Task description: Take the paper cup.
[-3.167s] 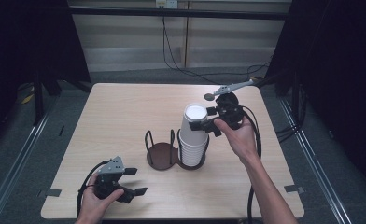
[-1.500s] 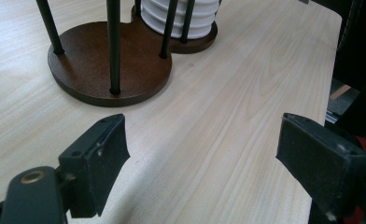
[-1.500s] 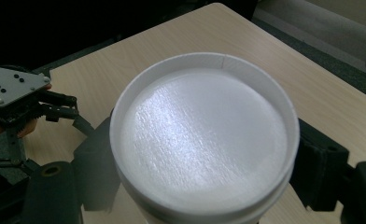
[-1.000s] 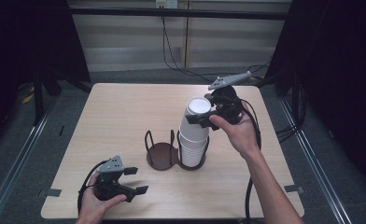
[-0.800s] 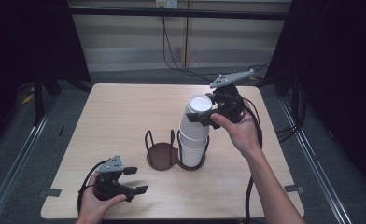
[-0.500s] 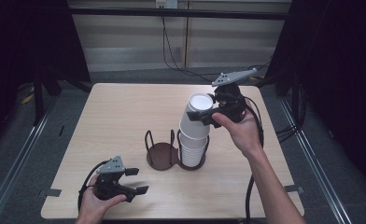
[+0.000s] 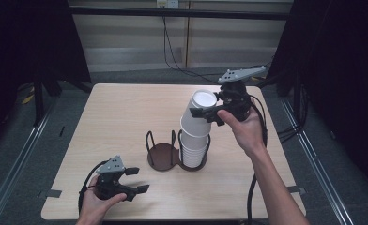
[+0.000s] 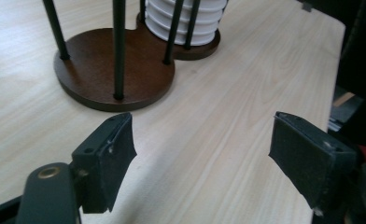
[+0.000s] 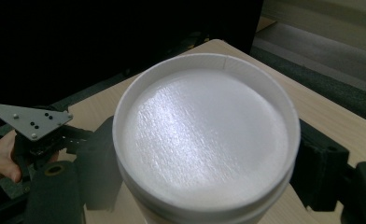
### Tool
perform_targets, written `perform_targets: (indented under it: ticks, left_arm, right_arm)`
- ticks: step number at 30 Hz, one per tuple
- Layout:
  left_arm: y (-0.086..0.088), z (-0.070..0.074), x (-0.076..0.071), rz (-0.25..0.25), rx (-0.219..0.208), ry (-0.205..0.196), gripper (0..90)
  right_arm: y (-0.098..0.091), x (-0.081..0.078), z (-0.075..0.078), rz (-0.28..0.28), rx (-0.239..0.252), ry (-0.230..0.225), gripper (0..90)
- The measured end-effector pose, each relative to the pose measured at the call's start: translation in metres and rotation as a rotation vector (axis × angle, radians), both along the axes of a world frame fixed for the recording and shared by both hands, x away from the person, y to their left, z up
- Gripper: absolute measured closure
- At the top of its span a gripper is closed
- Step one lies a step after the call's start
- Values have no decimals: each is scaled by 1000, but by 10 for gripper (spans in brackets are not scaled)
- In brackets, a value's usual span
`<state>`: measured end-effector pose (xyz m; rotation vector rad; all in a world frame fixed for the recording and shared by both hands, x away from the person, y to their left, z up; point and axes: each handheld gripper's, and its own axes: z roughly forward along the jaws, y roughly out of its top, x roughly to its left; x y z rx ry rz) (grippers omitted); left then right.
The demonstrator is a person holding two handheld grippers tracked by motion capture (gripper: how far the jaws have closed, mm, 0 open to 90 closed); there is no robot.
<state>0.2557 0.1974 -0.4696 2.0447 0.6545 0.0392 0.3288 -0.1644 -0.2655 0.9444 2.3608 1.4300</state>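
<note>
A stack of upside-down white cups (image 7: 194, 149) stands in the right ring of a dark wooden two-ring holder (image 7: 162, 155) at mid-table. My right gripper (image 7: 205, 114) is shut on the top cup (image 7: 197, 123), which is raised and tilted but still partly over the stack. From the right gripper view, that cup's flat bottom (image 9: 204, 135) sits between the two black jaws. My left gripper (image 7: 137, 180) rests open near the front left edge, with bare table between its pads (image 8: 107, 154). The holder base (image 8: 111, 70) and stacked cup rims (image 8: 186, 18) lie ahead of it.
The light wooden table (image 7: 116, 117) is bare to the left and behind the holder. The holder's left ring holds nothing. Black cables trail off the right edge (image 7: 262, 126). Dark curtains and floor rails surround the table.
My right gripper has lifted the top cup up off the stack and slightly back, tilting it. The left gripper has stayed in place, open.
</note>
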Motion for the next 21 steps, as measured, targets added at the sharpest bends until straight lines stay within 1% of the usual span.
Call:
perform_targets:
  ticks: [1,2,3,4,6,7,8,9,10,14,15,18,20,21]
  left_arm:
    - [0,1,0,3,7,-7,224]
    - [0,1,0,-2,-1,-20,224]
    - [0,2,-1,-9,-10,-34,224]
    - [0,4,-1,-14,-3,-41,224]
    - [-1,4,-1,-10,-7,-49,216]
    - [-1,4,-1,-12,-7,-31,212]
    - [-1,4,-1,-12,-7,-31,211]
    - [-1,4,0,-26,-11,-24,211]
    - [-1,4,0,-28,-16,-23,211]
    - [-2,6,-1,-39,-24,-25,202]
    - [-2,6,-1,-37,-26,-27,200]
    - [-2,6,-1,-38,-30,-16,192]
    - [-2,6,-1,-37,-24,-19,172]
    - [-2,6,-1,-42,-25,-27,172]
  right_arm:
    - [-2,0,1,-2,2,0,235]
    - [-2,0,1,-2,2,0,235]
    - [-3,0,3,-6,15,-3,235]
    - [-3,0,3,-6,15,-3,235]
    - [-5,-1,5,0,29,-6,235]
    - [-6,-2,8,-10,39,-15,236]
    - [-6,-2,8,-10,39,-15,236]
    - [-7,-2,8,-8,52,-14,235]
    - [-7,-2,9,-7,60,-15,236]
    - [-9,-2,11,-8,78,-14,236]
    - [-10,-2,12,-3,106,-6,236]
    - [-11,-3,13,-10,110,-9,236]
    - [-12,-3,13,-14,124,-14,236]
    - [-12,-4,14,-17,128,-15,236]
